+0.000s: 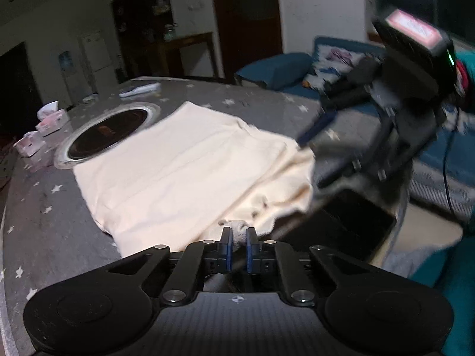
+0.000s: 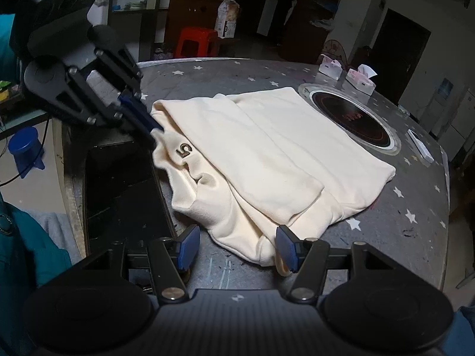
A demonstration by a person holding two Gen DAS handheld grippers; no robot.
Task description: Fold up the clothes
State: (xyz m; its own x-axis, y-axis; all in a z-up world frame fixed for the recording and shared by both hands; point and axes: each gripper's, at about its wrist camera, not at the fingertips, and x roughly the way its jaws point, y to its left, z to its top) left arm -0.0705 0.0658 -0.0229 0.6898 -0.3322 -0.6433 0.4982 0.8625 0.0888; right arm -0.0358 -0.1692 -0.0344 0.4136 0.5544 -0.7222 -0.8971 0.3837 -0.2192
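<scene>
Left claw [image 1: 237, 241] pinches the garment [image 1: 190, 160] hem; right claw [image 2: 237, 247] stands open, cloth between its pads (not pressed). Close right first, then lift both evenly.

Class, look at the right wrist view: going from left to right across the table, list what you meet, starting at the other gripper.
Left gripper → cream garment → round black cooktop → white remote.
</scene>
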